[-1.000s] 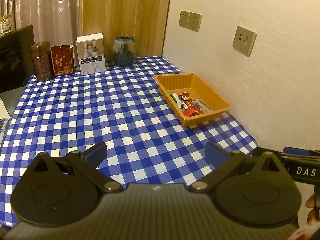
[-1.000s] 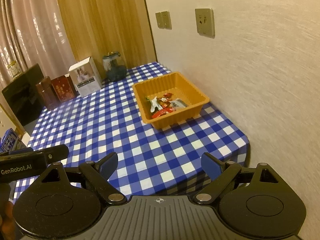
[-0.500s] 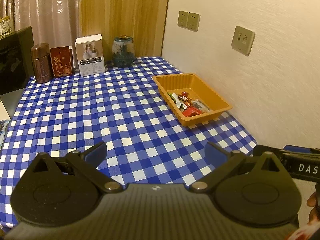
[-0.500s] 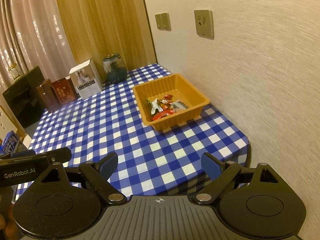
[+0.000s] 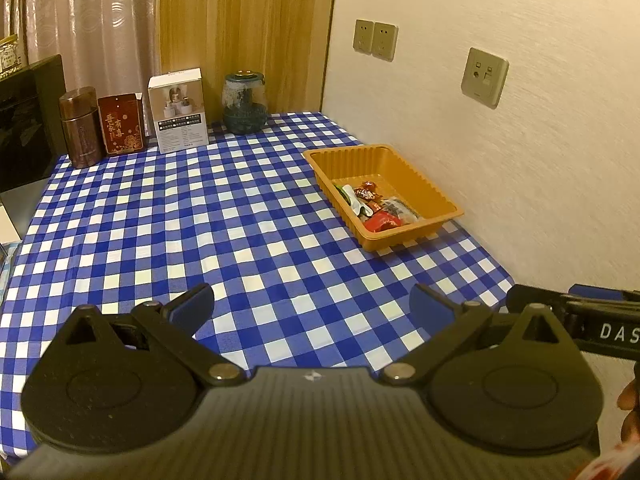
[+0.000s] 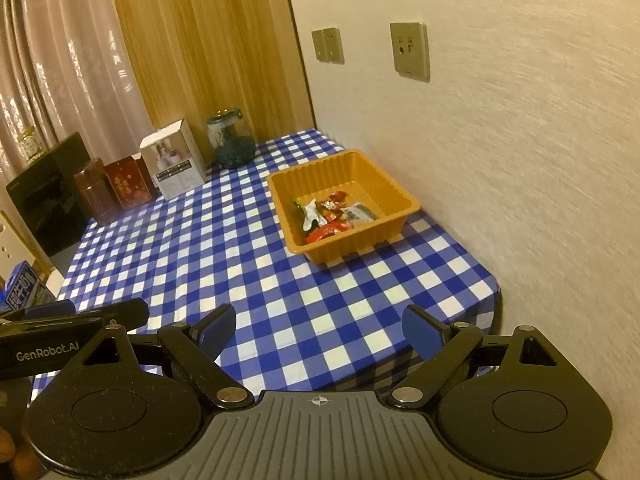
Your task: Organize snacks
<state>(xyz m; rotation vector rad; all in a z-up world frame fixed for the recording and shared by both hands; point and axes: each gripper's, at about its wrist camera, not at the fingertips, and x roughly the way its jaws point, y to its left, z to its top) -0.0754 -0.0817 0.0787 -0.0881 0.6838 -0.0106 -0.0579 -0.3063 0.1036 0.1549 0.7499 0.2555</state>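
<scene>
Compared with a second earlier, almost nothing differs: both tools sit in the same places above the near edge of the table (image 5: 248, 216), which is covered in a blue-and-white checked cloth, and the tray's contents lie as they did.

The left tool (image 5: 312, 308) has its blue-padded fingers spread wide with nothing between them, only cloth showing below. The right tool (image 6: 318, 330) is likewise spread wide and empty; part of it also shows at the right edge of the left wrist view.

The shallow orange plastic tray with ribbed walls (image 6: 396, 194) rests on the right side of the table, close to the wall. Inside it, gathered toward its near end, lies a small heap of wrapped snacks (image 6: 332, 216): red wrappers, a white-and-green one and a clear packet with dark print. The far half of the tray floor is bare. The snacks lie well apart from both tools.
</scene>
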